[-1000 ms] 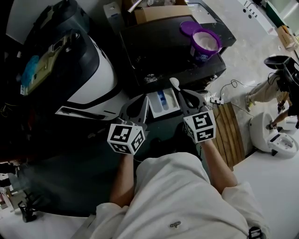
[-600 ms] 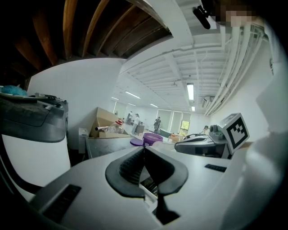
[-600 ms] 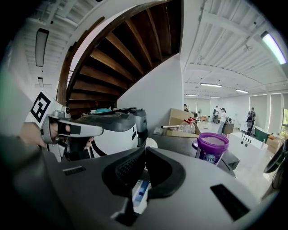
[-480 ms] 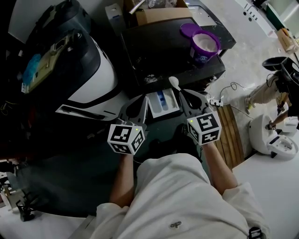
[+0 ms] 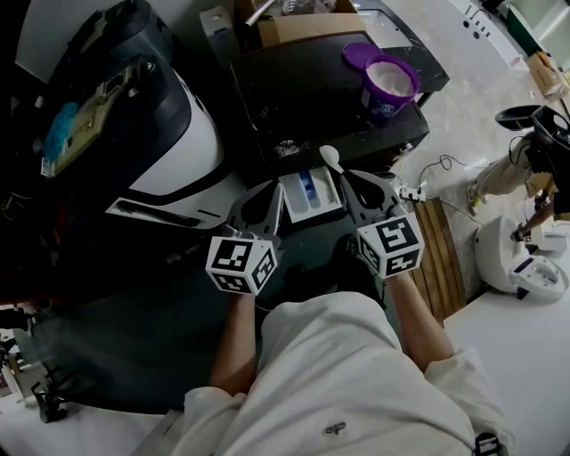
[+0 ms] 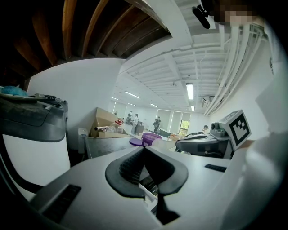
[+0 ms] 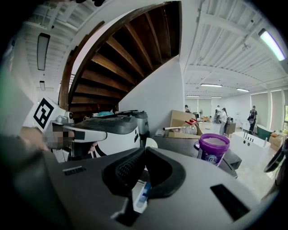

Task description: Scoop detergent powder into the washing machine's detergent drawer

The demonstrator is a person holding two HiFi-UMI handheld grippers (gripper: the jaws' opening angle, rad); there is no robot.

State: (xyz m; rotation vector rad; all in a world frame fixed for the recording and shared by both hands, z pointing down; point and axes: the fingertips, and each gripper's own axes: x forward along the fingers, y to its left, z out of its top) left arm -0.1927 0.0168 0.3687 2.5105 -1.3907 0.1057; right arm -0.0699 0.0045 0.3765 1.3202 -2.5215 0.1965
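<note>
The white detergent drawer (image 5: 307, 198) with a blue insert stands pulled out of the black washing machine (image 5: 312, 98), between my two grippers. My right gripper (image 5: 345, 175) is shut on a white scoop (image 5: 330, 158), whose bowl sticks out past the jaw tips over the drawer's far right corner. An open purple tub (image 5: 390, 85) of white powder sits on the machine top, its lid (image 5: 360, 53) beside it. My left gripper (image 5: 272, 186) hovers at the drawer's left edge, shut and holding nothing. In the right gripper view the tub (image 7: 213, 149) is to the right and the drawer (image 7: 138, 199) shows below the shut jaws.
A dark and white appliance (image 5: 169, 142) fills the left. A cardboard box (image 5: 303, 27) stands behind the machine. A power strip and cable (image 5: 415, 190), a wooden slatted platform (image 5: 443, 254) and a white device (image 5: 521, 258) lie to the right, where a person (image 5: 503, 174) stands.
Almost nothing: my right gripper and the scoop have edged slightly, and the left gripper has stayed put.
</note>
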